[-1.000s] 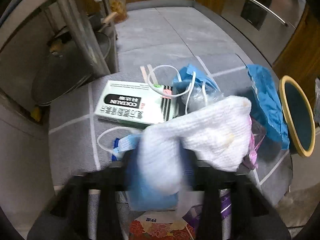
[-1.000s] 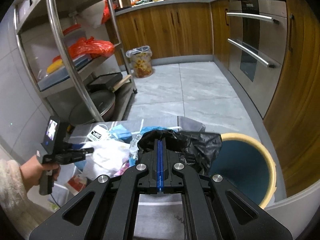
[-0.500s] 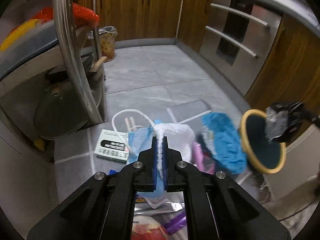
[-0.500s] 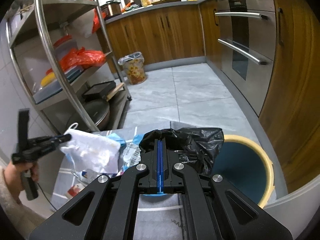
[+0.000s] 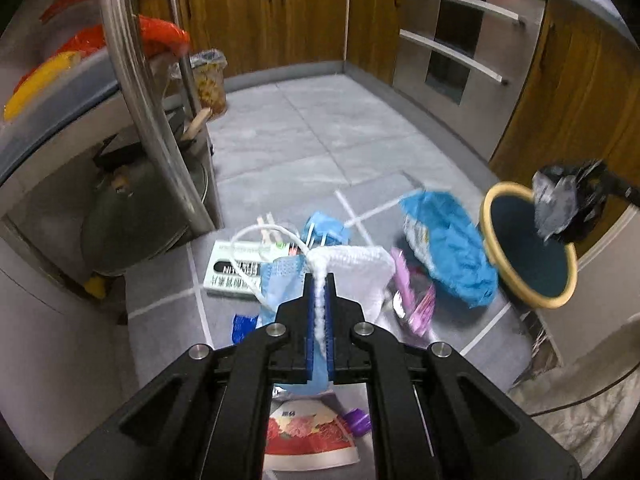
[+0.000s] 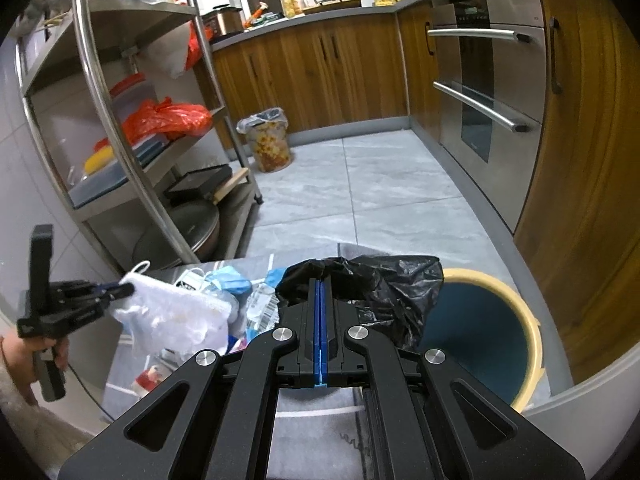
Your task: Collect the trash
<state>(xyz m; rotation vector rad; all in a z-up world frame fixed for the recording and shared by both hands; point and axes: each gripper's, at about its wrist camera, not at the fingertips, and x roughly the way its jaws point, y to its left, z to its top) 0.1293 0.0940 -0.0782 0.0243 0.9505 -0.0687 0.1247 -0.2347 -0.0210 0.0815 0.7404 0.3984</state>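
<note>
Left gripper (image 5: pixel 319 280): your jaws are clamped on the white cloth (image 5: pixel 356 270), lifted over the trash pile (image 5: pixel 444 248); items beneath partly hidden.
Right gripper (image 6: pixel 321 286): pinching the black bag (image 6: pixel 384 284) beside the bin (image 6: pixel 532 344), bin's near side cut off.

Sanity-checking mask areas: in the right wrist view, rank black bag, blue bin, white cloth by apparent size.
1. blue bin
2. black bag, clamped in the right gripper, nearer the camera
3. white cloth, held by the left gripper; close to the bag, so unsure

Litter pile (image 5: pixel 320 264) on floor, bin (image 5: pixel 528 248) right of pile.
</note>
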